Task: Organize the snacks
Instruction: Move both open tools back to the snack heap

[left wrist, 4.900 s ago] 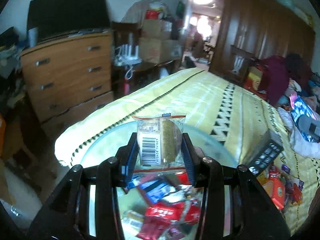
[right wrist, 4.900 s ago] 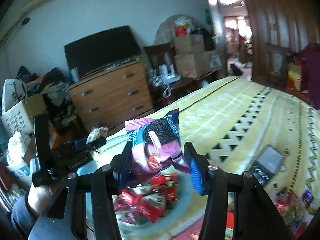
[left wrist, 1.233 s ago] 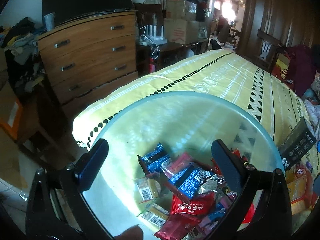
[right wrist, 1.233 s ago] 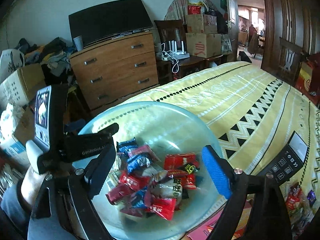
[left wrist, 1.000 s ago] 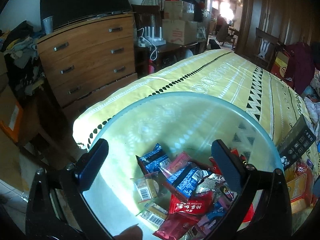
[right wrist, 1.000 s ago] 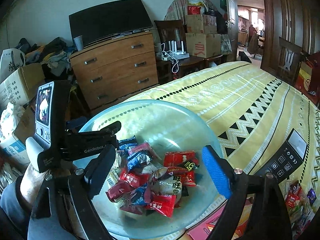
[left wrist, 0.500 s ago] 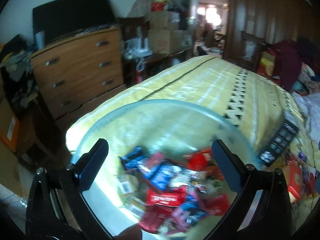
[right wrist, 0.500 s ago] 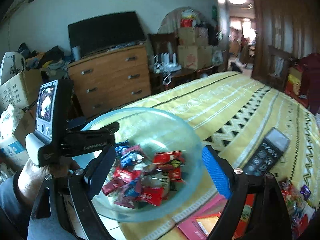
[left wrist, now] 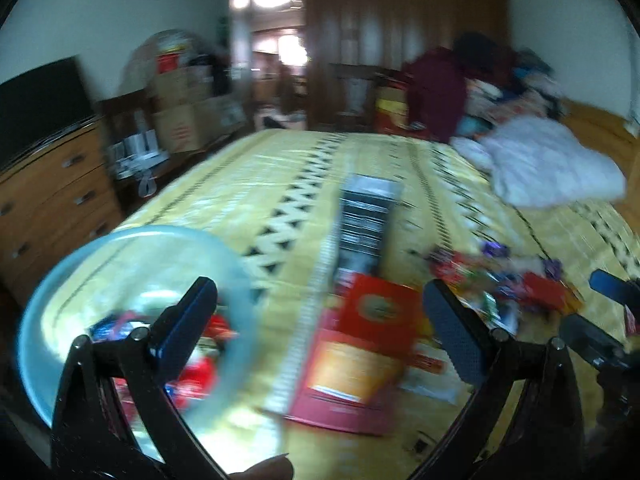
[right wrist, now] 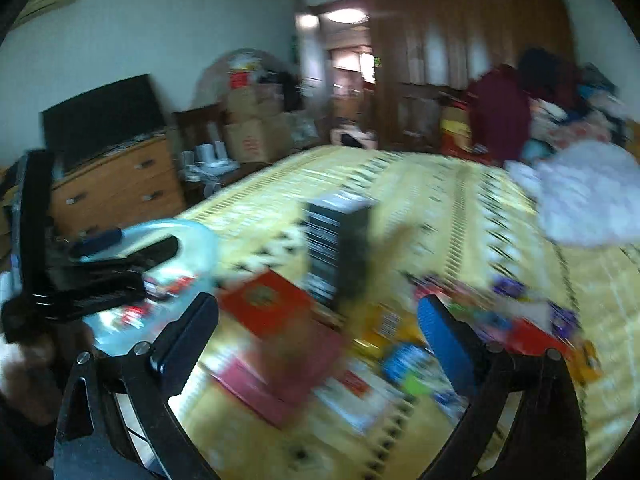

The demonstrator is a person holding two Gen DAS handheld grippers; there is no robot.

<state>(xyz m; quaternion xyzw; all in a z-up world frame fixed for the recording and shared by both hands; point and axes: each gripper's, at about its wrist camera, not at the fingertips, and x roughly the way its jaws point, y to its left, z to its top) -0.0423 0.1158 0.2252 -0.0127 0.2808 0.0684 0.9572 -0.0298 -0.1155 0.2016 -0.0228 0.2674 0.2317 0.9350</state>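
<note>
Both views are blurred by motion. A clear glass bowl [left wrist: 132,256] holding several wrapped snacks sits at the left on the yellow patterned bed [left wrist: 280,184]. My left gripper [left wrist: 320,312] is open and empty, over a red box [left wrist: 360,344] right of the bowl. Loose snack packets [left wrist: 500,280] lie scattered further right. My right gripper [right wrist: 318,328] is empty, its jaws opening wide, above the red box [right wrist: 268,308] and the scattered packets [right wrist: 480,320]. The bowl [right wrist: 192,240] lies at the left in the right wrist view, partly behind the left gripper's body [right wrist: 92,276].
A black remote control [left wrist: 366,220] lies on the bed beyond the red box. A white pillow [left wrist: 548,168] sits at the far right. A wooden dresser [left wrist: 52,184] with a television, stacked cardboard boxes and a dark wardrobe stand past the bed.
Both grippers have swung right, away from the bowl toward the red box and loose packets. The bowl has slid from centre to the left edge of both views.
</note>
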